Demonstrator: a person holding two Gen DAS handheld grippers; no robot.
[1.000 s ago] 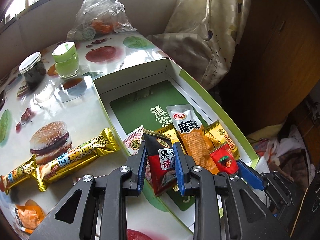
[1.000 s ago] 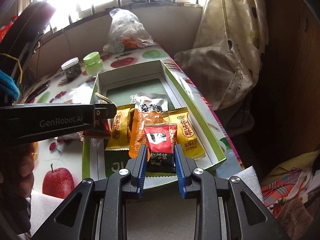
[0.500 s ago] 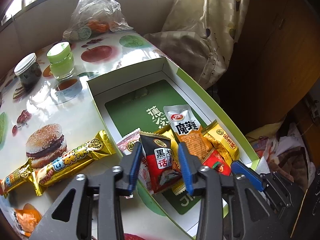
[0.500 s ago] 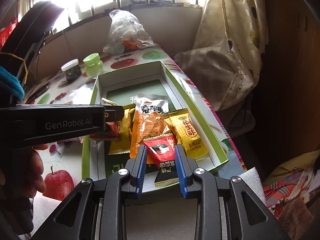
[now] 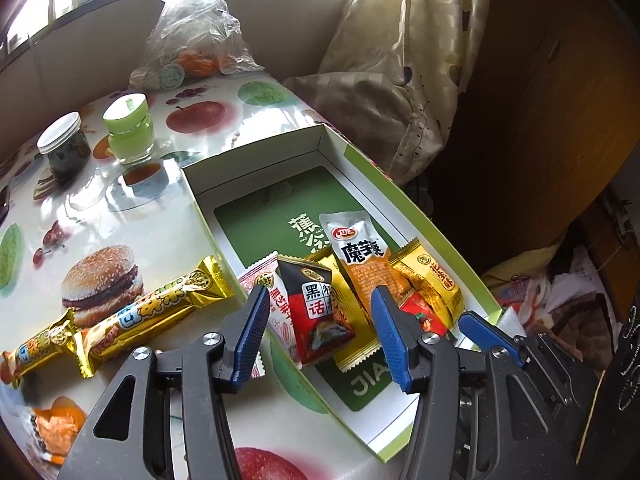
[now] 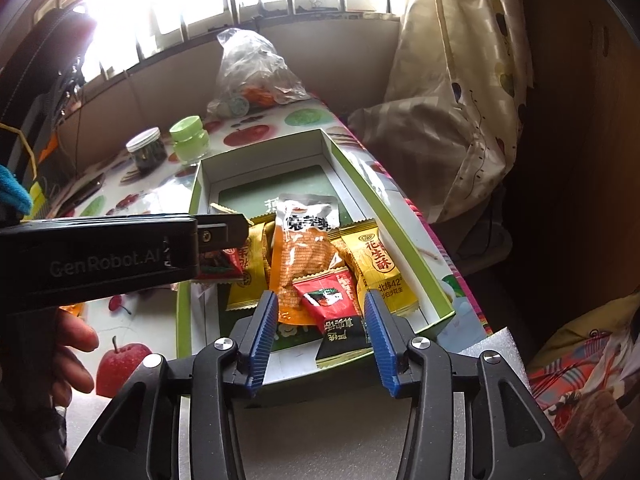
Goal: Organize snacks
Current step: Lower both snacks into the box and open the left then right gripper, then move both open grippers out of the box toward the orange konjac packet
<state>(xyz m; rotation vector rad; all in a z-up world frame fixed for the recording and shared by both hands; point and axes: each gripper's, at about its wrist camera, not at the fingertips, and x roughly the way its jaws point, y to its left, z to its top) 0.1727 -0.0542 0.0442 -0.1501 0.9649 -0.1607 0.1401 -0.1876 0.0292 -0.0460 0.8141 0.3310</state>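
A shallow green-and-white box (image 5: pixel 436 232) (image 6: pixel 376 196) holds several snack packets. My left gripper (image 5: pixel 320 334) is open just above a red-and-black packet (image 5: pixel 316 312) that lies over the box's left wall. My right gripper (image 6: pixel 320 328) is open around a second red-and-black packet (image 6: pixel 336 320) lying at the box's near end. An orange-and-white pouch (image 5: pixel 360 256) (image 6: pixel 304 248) and yellow packets (image 5: pixel 432 280) (image 6: pixel 380 268) lie in the box. Two gold bars (image 5: pixel 156 312) lie on the table left of the box.
A dark jar (image 5: pixel 64 148), a green jar (image 5: pixel 128 128) and a clear bag of fruit (image 5: pixel 192 44) stand on the fruit-print table at the back. An orange snack (image 5: pixel 56 428) lies near left. A curtain (image 5: pixel 404 64) hangs right of the table edge.
Both grippers opened and let go of their red-and-black packets, which now lie in the box. The left gripper drew back slightly.
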